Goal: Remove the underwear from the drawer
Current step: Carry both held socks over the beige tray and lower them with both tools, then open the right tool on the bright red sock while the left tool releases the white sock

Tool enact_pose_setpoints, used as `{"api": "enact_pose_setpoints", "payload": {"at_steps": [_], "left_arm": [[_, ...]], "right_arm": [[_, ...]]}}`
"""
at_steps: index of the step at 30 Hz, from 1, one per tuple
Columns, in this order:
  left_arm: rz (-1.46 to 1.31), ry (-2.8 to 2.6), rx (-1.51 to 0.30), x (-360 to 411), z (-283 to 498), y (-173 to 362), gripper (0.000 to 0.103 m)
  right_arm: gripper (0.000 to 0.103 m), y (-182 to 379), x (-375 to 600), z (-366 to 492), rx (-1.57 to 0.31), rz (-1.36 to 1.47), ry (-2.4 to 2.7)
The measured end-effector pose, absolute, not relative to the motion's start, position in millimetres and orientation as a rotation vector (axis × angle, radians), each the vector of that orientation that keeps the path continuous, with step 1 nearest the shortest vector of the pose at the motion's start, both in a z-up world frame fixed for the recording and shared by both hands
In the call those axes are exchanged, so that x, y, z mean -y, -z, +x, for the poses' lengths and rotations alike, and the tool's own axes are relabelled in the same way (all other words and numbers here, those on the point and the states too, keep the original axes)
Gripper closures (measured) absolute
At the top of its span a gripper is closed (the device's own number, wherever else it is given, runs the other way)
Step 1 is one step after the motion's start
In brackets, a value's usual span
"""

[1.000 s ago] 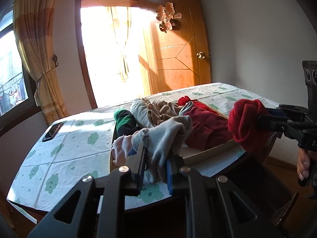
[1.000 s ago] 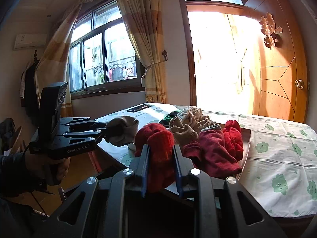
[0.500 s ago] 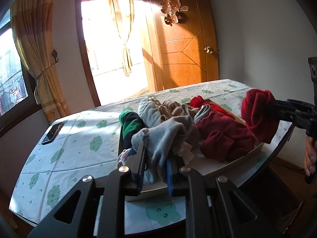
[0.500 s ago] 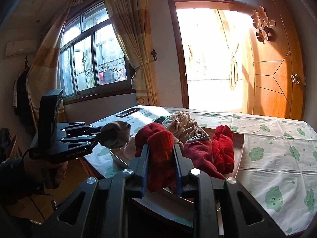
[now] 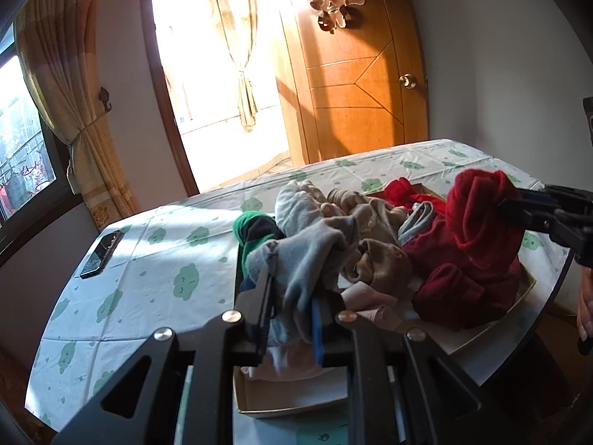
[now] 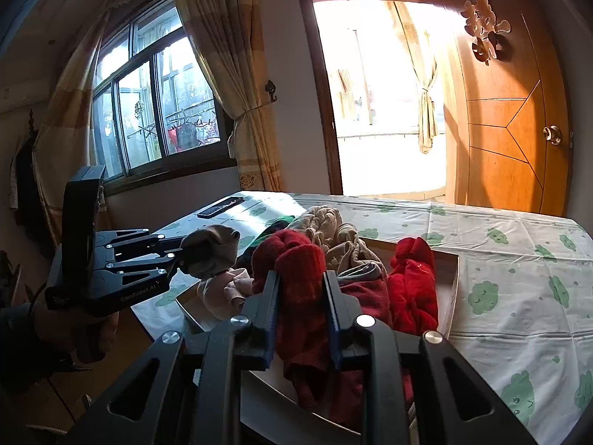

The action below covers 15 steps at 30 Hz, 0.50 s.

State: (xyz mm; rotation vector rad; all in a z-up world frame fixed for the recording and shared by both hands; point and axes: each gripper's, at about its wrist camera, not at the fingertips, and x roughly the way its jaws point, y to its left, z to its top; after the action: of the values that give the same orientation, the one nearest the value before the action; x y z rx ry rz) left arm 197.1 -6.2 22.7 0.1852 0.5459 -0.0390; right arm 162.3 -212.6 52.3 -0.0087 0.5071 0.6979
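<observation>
So the bench (image 5: 141, 259) has a white cloth with green cloud prints, and a shallow drawer (image 6: 450, 296) sits at its near edge, piled with clothes. The drawer's near corner is cut off behind the black gripper frames in both views.

The only writing I can spot is pale lettering on the left hand-held gripper (image 6: 181, 256) body, starts with "Gen" something, too small to read properly.

That left hand-held gripper is clamped on a grey piece of underwear (image 5: 307, 256), lifted above the drawer's left end. The right hand-held gripper (image 6: 302, 285) is pinching a red piece of underwear (image 6: 296, 259) over the drawer's near edge, with the rest of it dangling.

A dark phone (image 5: 102, 254) lies near the bench's far left edge.
</observation>
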Motion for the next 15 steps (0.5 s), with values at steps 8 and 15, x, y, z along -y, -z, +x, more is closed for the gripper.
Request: {"api": "enact_pose_setpoints", "payload": {"at_steps": [8,15], "left_arm": [[0.182,0.025,-0.602,7.6,228.2,-10.6,0.087],[0.187,0.006,-0.647,11.2,245.4,3.0,0.068]], "right_arm": [[0.078,-39.8,190.1,191.1,-0.573,-0.027,-0.672],[0.078,-18.4,179.5,213.9,-0.649,-0.045,-0.627]]}}
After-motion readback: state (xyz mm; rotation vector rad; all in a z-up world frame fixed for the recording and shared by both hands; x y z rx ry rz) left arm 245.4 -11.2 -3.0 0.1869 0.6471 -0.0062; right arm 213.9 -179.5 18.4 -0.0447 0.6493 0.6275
